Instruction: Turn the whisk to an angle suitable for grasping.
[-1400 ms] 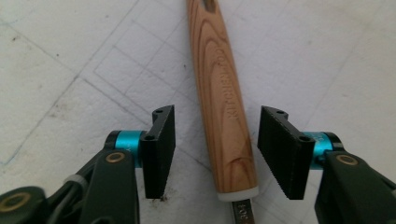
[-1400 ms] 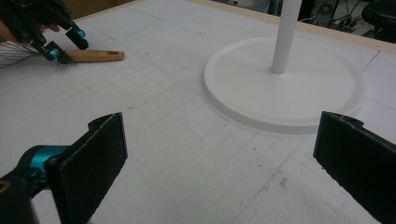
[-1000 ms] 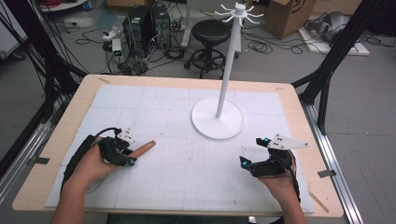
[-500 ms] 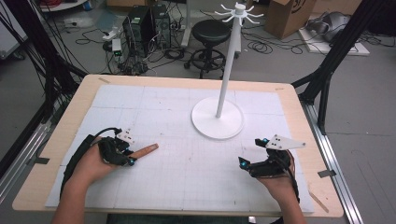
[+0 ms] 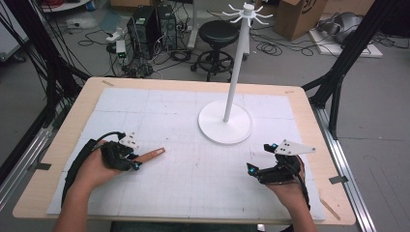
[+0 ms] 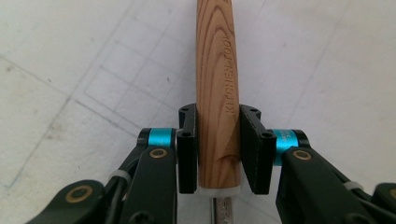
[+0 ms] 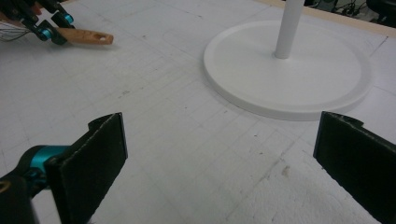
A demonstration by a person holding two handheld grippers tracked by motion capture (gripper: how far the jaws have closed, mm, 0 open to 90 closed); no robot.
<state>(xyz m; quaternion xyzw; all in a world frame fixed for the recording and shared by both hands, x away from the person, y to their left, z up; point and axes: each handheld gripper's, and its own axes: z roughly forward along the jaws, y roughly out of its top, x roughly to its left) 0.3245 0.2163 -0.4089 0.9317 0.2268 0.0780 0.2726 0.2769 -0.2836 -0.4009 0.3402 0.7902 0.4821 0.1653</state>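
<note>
Left gripper view is showing the left claw (image 6: 218,149) squeezing tight on the wooden handle (image 6: 217,88) right between its pads, likely to lift it toward the stand (image 5: 225,121), while the right claw (image 7: 219,158) is waiting wide open, holding nothing.

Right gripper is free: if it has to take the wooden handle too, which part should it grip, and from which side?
Probably the free tip of the wooden handle, coming from the stand side. The left gripper is clamped on the other end, near the metal shank, and the handle lies low over the mat. The right gripper is open.
</note>
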